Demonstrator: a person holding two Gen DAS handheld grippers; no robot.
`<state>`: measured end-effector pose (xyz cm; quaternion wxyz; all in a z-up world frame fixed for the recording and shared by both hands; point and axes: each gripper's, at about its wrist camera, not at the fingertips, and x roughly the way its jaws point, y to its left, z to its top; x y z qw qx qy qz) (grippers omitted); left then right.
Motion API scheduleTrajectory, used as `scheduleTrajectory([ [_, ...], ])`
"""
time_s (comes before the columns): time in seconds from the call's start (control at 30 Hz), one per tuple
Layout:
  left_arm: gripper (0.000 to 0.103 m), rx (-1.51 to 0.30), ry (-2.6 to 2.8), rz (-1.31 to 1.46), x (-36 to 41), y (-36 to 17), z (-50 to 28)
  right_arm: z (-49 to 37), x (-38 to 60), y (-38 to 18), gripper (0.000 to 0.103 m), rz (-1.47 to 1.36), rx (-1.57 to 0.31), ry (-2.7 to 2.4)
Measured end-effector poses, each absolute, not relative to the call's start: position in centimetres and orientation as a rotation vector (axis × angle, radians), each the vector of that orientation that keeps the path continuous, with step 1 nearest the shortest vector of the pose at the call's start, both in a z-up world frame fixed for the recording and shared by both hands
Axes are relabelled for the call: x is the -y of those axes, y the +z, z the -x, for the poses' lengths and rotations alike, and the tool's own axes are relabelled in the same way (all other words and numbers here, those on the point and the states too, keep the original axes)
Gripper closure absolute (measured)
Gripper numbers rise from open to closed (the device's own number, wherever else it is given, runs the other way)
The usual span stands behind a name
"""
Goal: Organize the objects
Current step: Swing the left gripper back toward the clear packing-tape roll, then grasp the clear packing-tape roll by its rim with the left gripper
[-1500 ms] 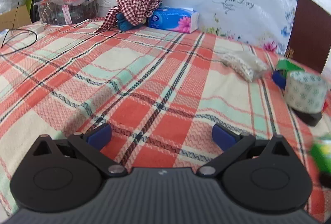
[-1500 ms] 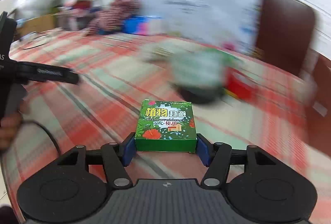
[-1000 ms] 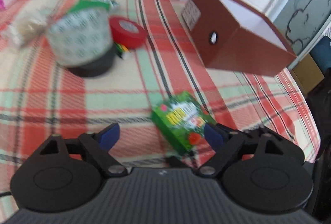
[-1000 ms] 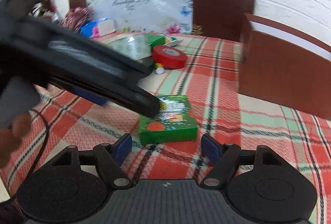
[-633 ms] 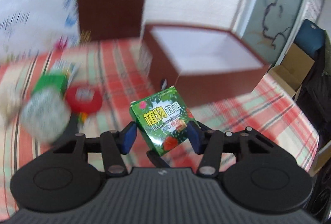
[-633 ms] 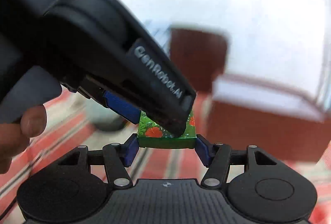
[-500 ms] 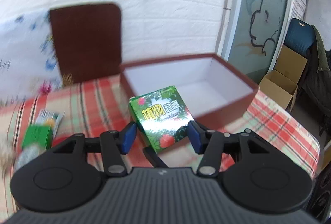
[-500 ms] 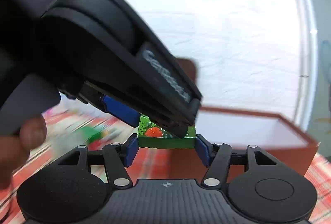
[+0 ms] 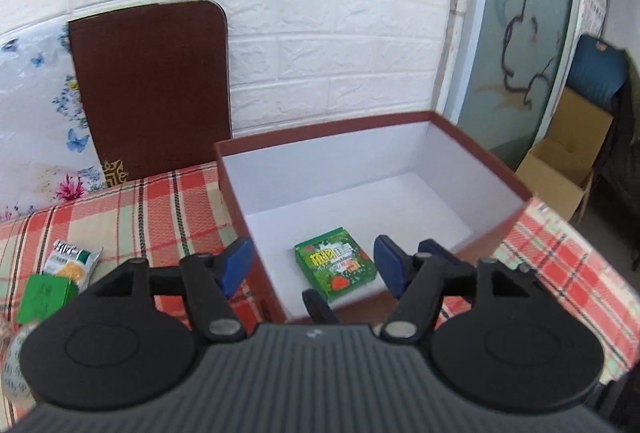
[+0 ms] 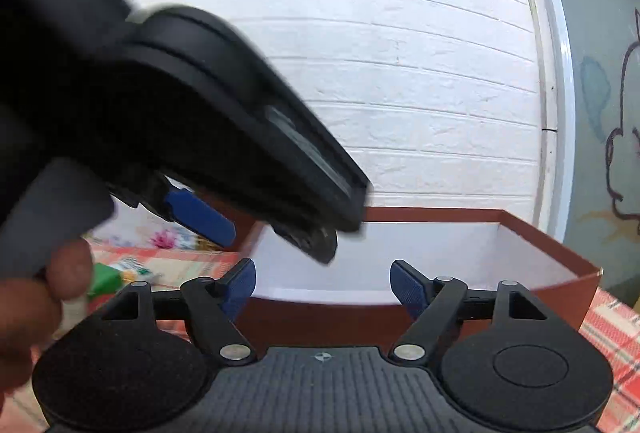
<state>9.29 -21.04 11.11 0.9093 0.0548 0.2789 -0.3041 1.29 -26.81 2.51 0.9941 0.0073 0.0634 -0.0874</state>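
Small green printed carton (image 9: 335,263) lies flat on the white floor of the brown, white-lined rectangular box (image 9: 500,173), near its front wall. Left gripper (image 9: 312,263) above it, fingers just opened, spread, nothing between. Right gripper (image 10: 323,283) level at the box rim, fingers likewise just opened, spread, empty. Plaid woven cloth (image 9: 160,209) under the box.

Glossy printed green carton (image 9: 335,263), matt white-lined cardboard box (image 9: 400,169), woven checked cloth (image 9: 160,209)
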Motion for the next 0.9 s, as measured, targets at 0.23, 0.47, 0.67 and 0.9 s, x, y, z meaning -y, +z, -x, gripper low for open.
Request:
scheduleTrajectory([
  [0.23, 0.023, -0.609, -0.420, 0.007, 8.7, 8.4, -5.9, 3.5, 23.0, 1.4, 0.001, -0.025, -0.050, 0.002],
  [0.47, 0.024, -0.790, -0.037, 0.049, -3.6, 0.2, -4.7, -1.1, 16.7, -0.5, 0.032, 0.161, -0.362, 0.264],
  [0.67, 0.000, -0.649, 0.085, 0.063, -8.8, -1.7, -4.8, -3.3, 12.2, 3.2, 0.028, 0.167, -0.343, 0.319],
  [0.9, 0.000, -0.642, 0.078, 0.062, -9.3, -1.9, -5.6, -10.6, 10.8, 4.5, 0.020, 0.025, -0.450, 0.293],
])
